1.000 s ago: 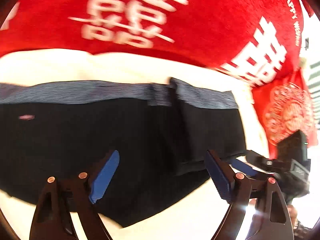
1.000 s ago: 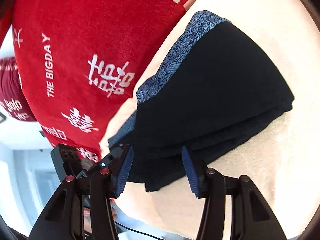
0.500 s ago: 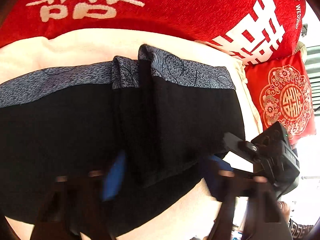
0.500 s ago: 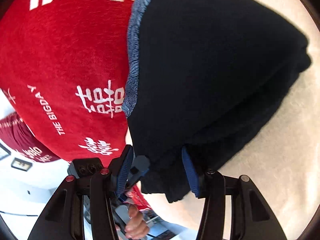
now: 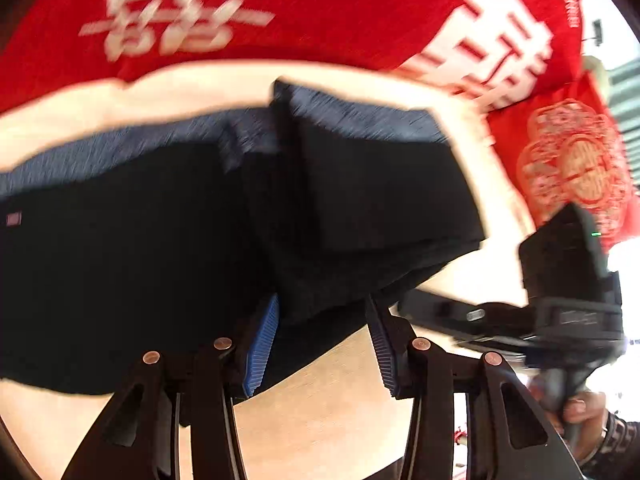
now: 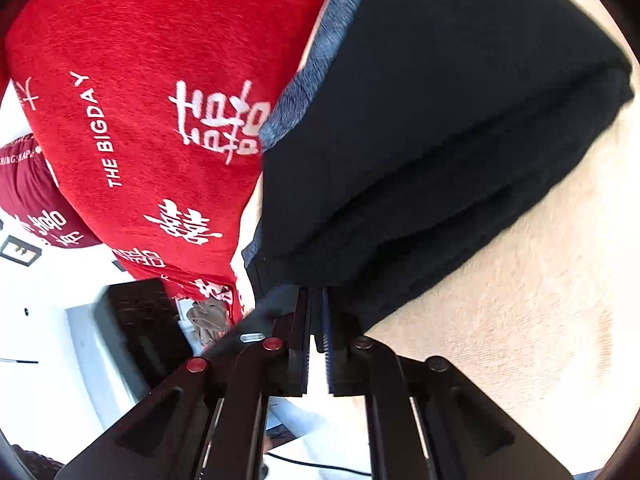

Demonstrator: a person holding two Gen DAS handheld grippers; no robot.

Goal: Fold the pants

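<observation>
The black pants [image 5: 120,260] with a grey-blue waistband [image 5: 120,156] lie on a cream cover [image 5: 320,420]. One end is folded over into a thick flap [image 5: 380,192]. My left gripper [image 5: 322,304] is shut on the near edge of that flap, with black cloth bunched between its blue pads. My right gripper [image 6: 316,296] comes in from the side, and its jaws are closing almost together on the thin edge of the pants [image 6: 440,140]. In the left wrist view the right gripper [image 5: 560,312] sits just right of the flap.
A red blanket [image 6: 140,80] with white lettering lies behind the pants, and a red patterned cushion [image 5: 576,168] is at the right. A person's hand [image 5: 580,408] holds the right gripper. Bare cream cover [image 6: 520,300] stretches in front of the pants.
My left jaws narrowed from wide apart onto the flap's edge. My right jaws went from half open around the stack's corner to nearly together on its edge. Both views shifted slightly.
</observation>
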